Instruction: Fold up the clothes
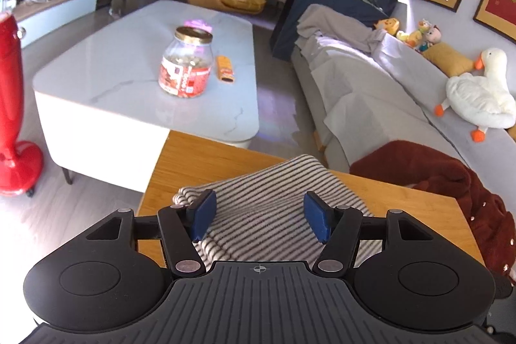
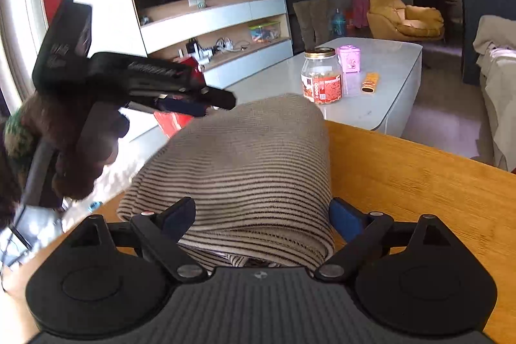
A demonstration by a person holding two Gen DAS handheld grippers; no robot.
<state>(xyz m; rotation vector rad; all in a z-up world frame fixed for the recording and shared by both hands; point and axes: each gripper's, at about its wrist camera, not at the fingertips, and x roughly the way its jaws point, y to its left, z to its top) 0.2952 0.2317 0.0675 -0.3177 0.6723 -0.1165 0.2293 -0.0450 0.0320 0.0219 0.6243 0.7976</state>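
A folded striped garment, beige with dark stripes (image 1: 267,202), lies on a wooden table (image 1: 200,157). My left gripper (image 1: 259,215) is open just above its near part, blue pads either side, holding nothing. In the right wrist view the same garment (image 2: 245,157) is a thick folded bundle. My right gripper (image 2: 261,218) is open with its jaws straddling the bundle's near end. The left gripper (image 2: 190,100) shows there too, raised at the upper left above the garment's far left side.
A dark red fuzzy garment (image 1: 445,186) lies at the table's right edge. Beyond stand a white marble coffee table (image 1: 129,66) with a jar (image 1: 187,66), a grey sofa (image 1: 371,79) with a plush goose (image 1: 480,89), and a red floor stand (image 1: 13,105).
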